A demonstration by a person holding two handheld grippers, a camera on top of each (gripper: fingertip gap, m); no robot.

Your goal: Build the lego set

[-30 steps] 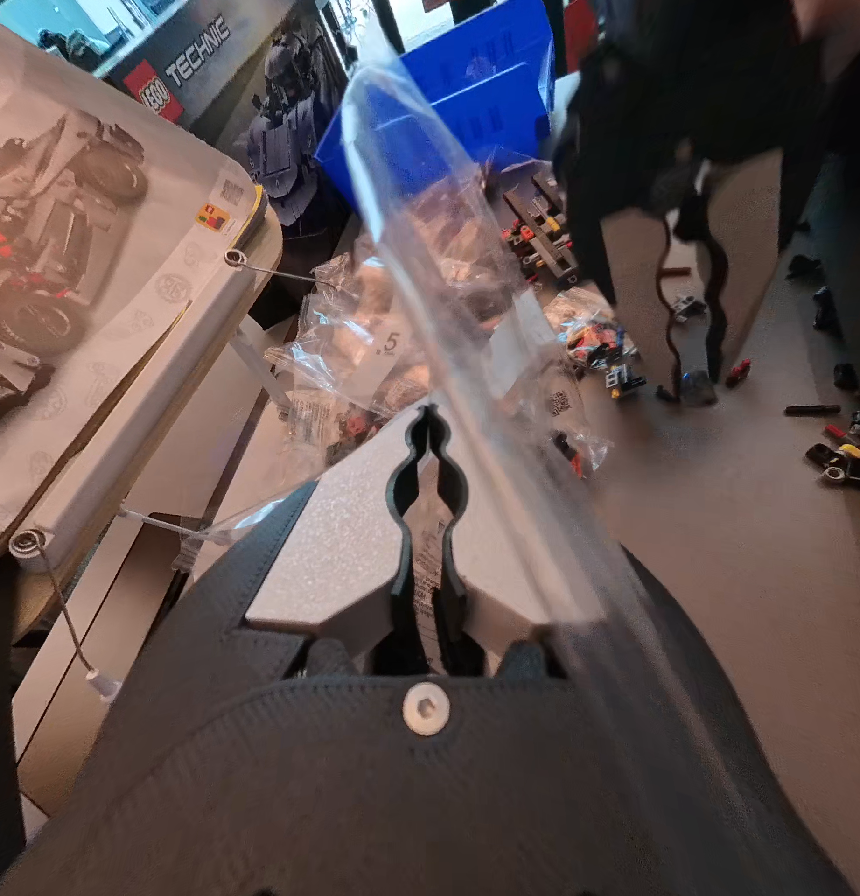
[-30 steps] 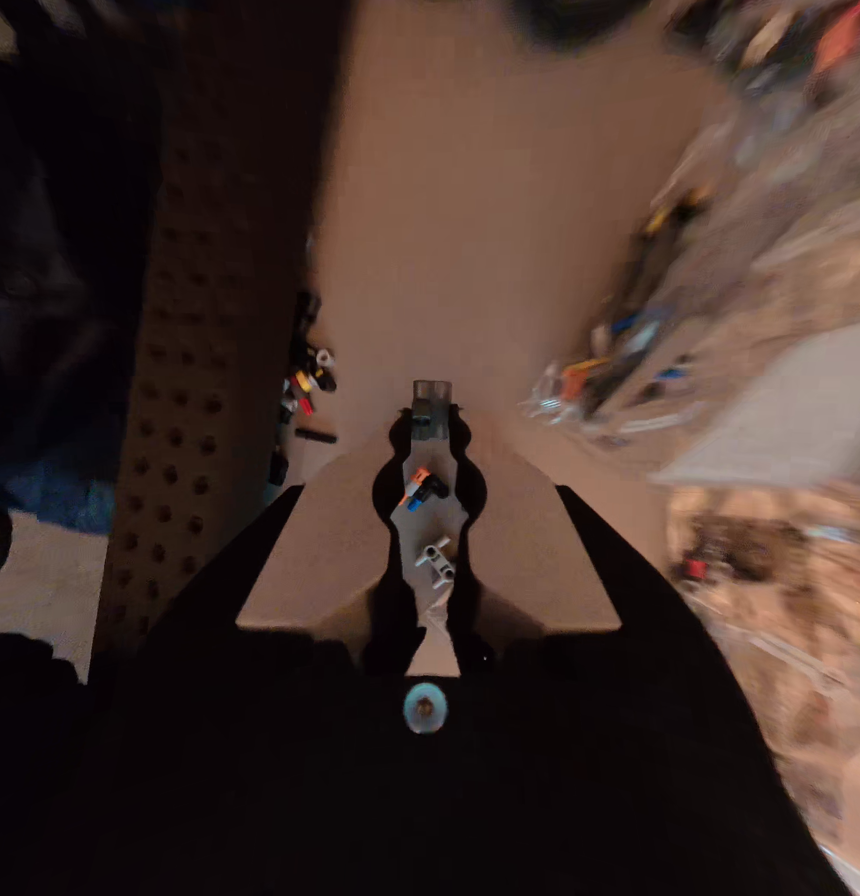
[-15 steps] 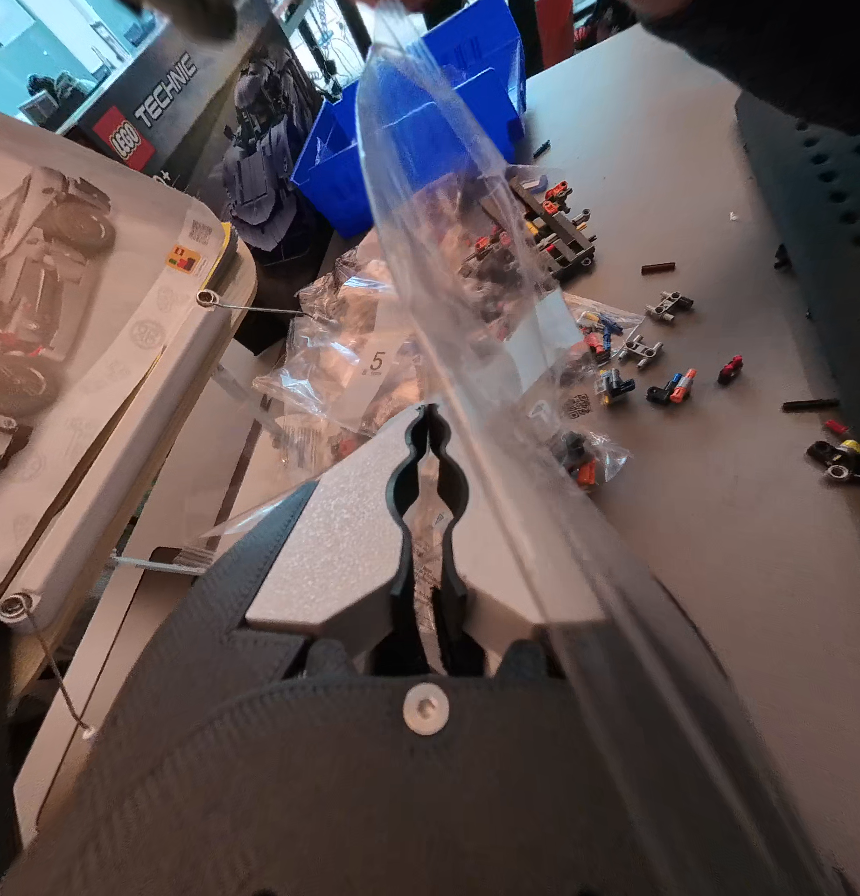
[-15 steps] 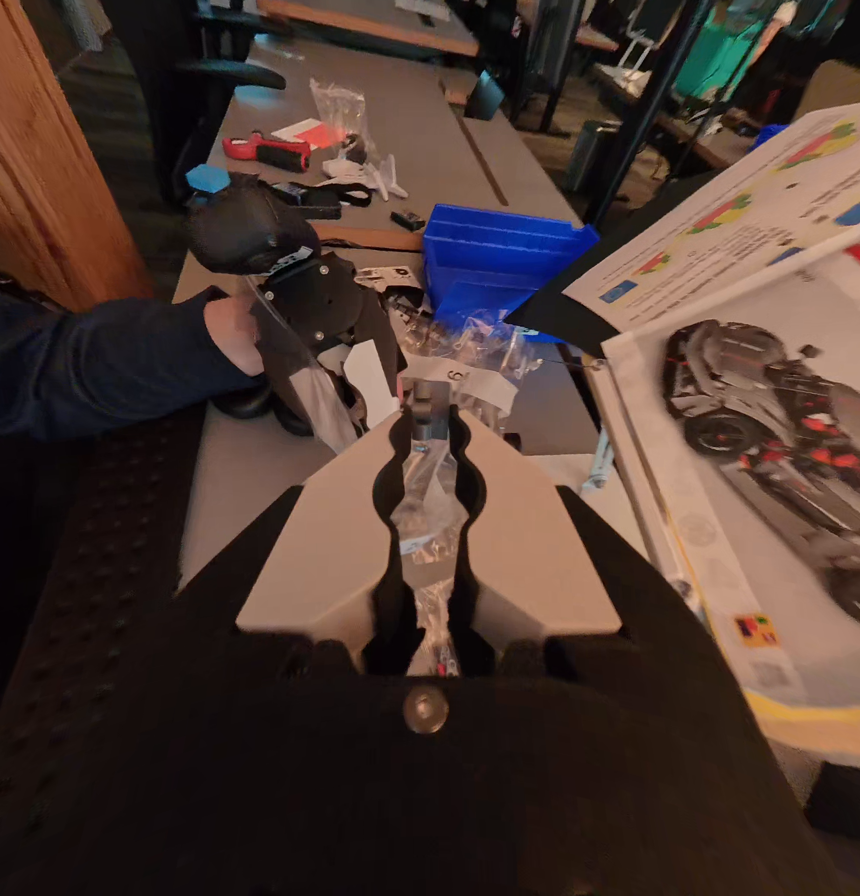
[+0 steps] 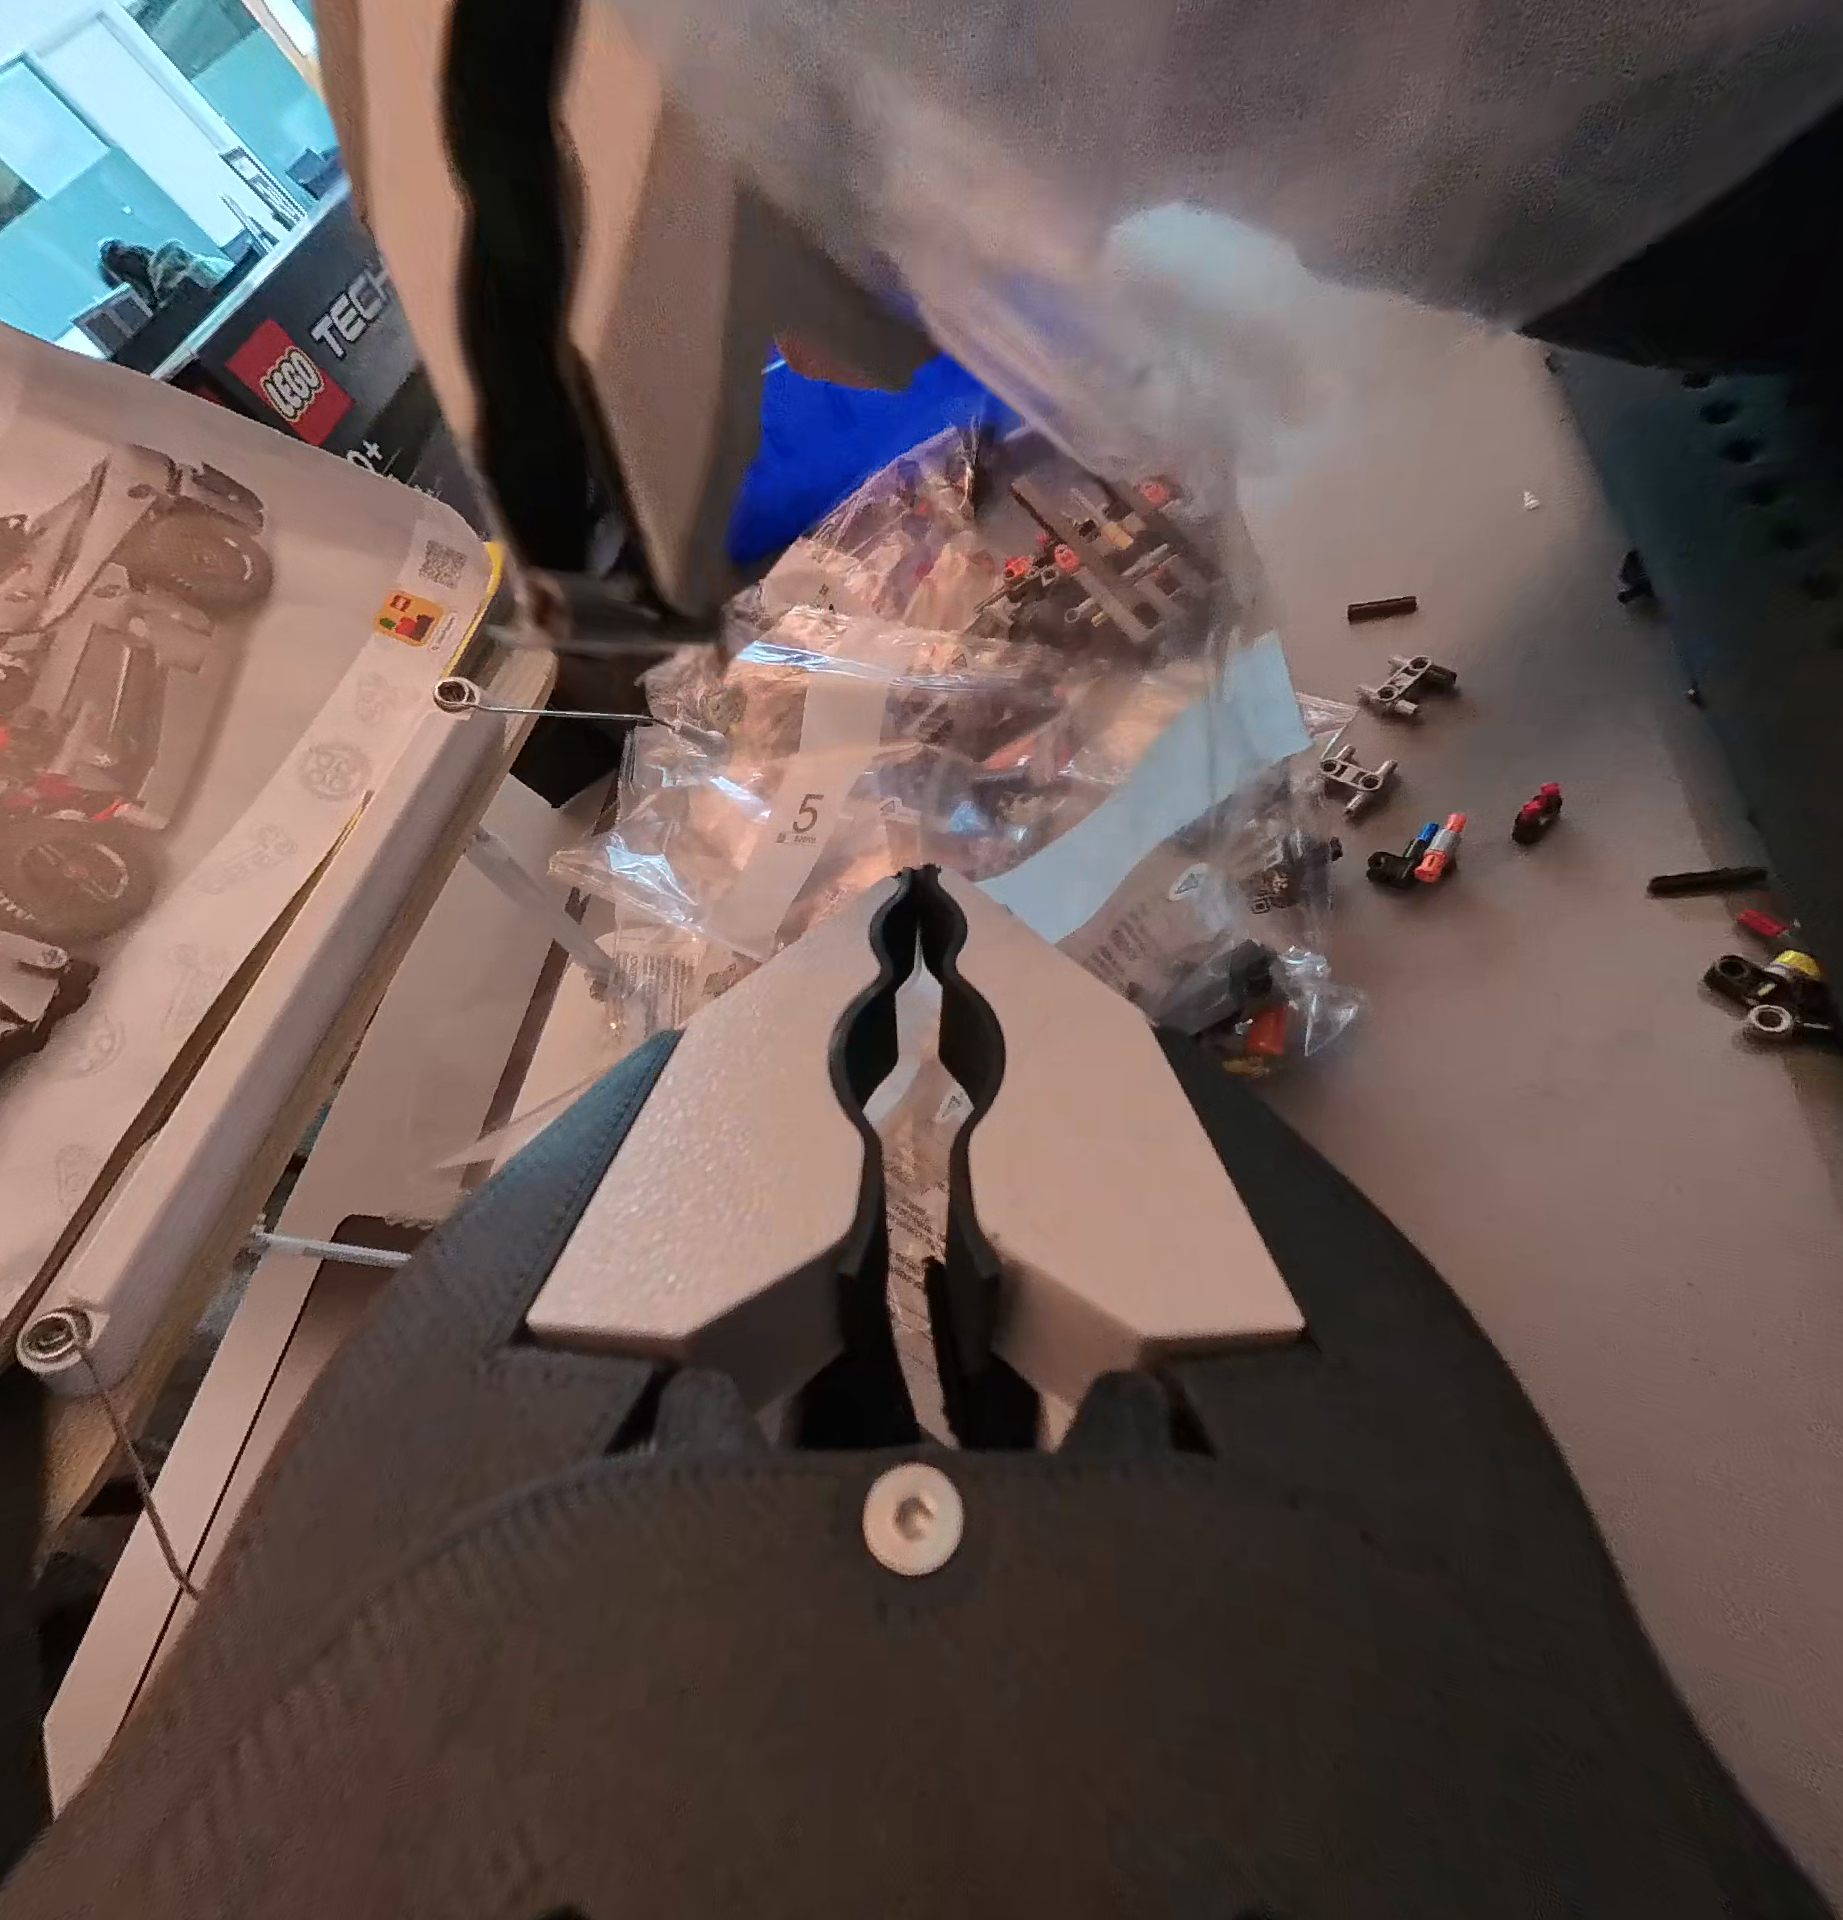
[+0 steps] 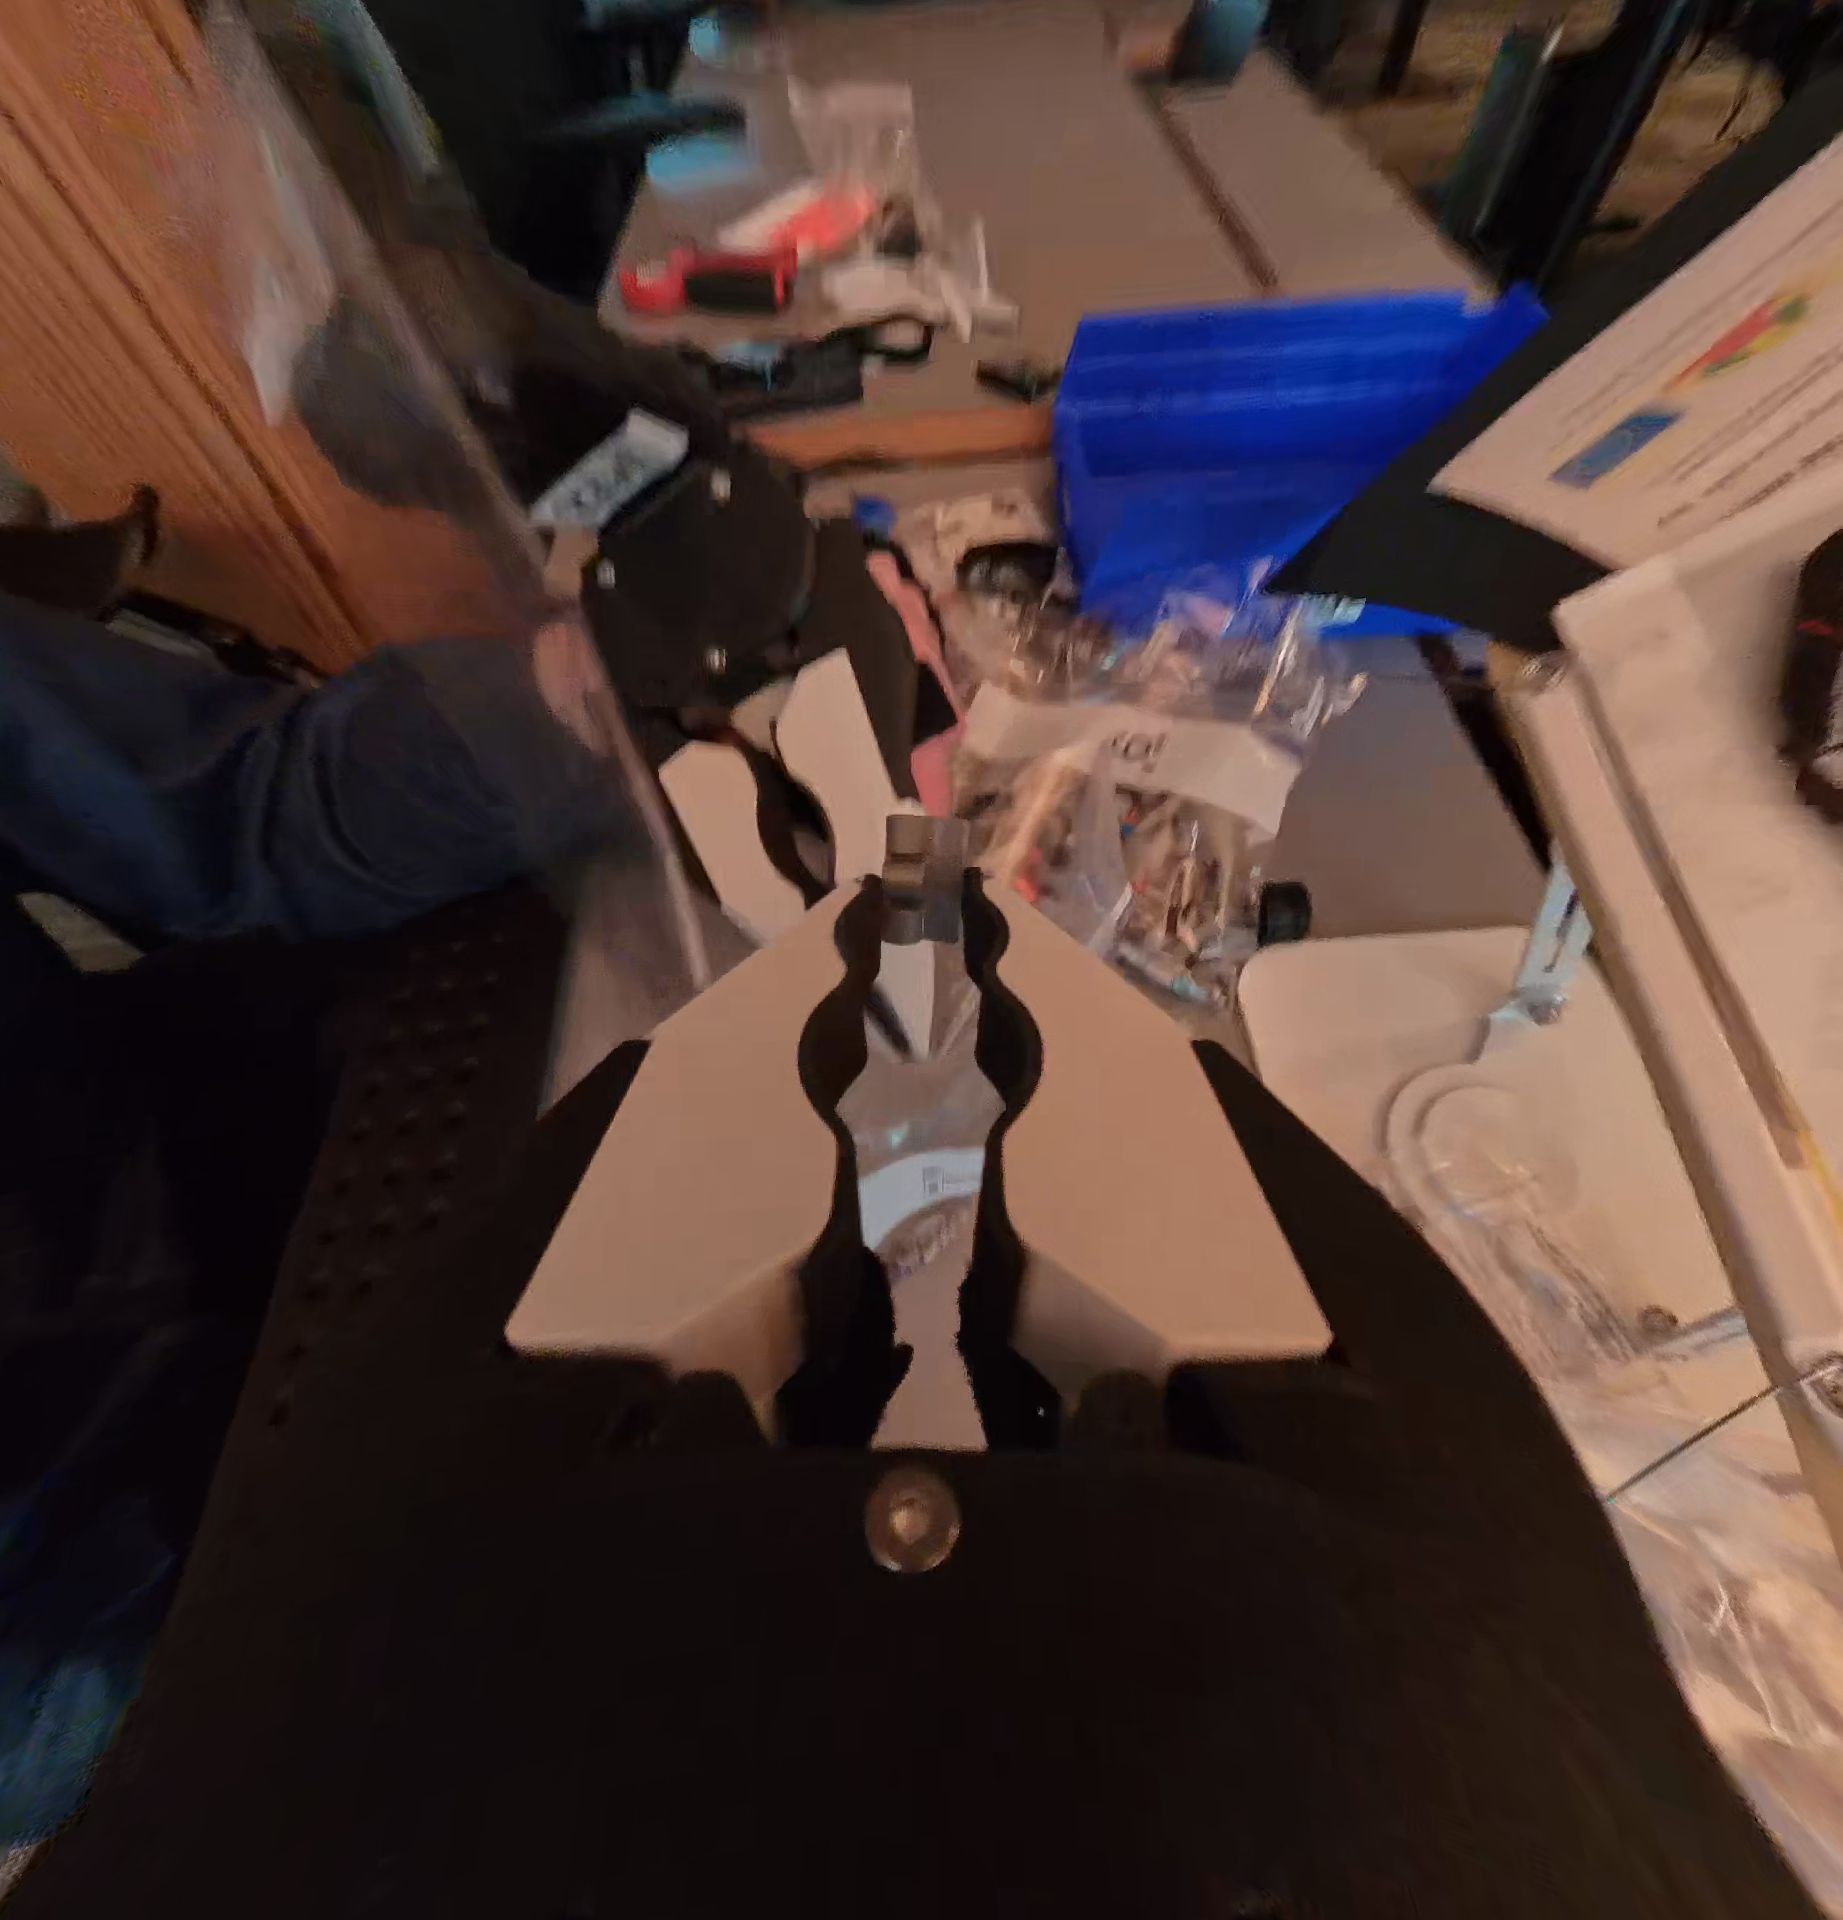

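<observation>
Right gripper (image 6: pixel 922 883) clamped on a small grey lego connector piece (image 6: pixel 919 871) at its tips, just ahead of the numbered clear plastic parts bags (image 6: pixel 1135 790). Left gripper (image 5: pixel 918 883) pinched shut on a clear plastic bag (image 5: pixel 1187 343) trailing up and right of it. Risk: blurred, hurried carrying could twist the barely nipped piece loose among the bags; sagging film could snag.

Left wrist view is reading bright, daylight coming in from the window (image 5: pixel 117 187) at upper left; glare is sitting on the clear bags (image 5: pixel 834 748). A blurred gripper (image 5: pixel 605 312) is smearing across the top. Right wrist view is running dim and orange, motion-blurred throughout, the bin (image 6: pixel 1281 436) streaking. Wide-angle bending is showing at edges of both.
</observation>
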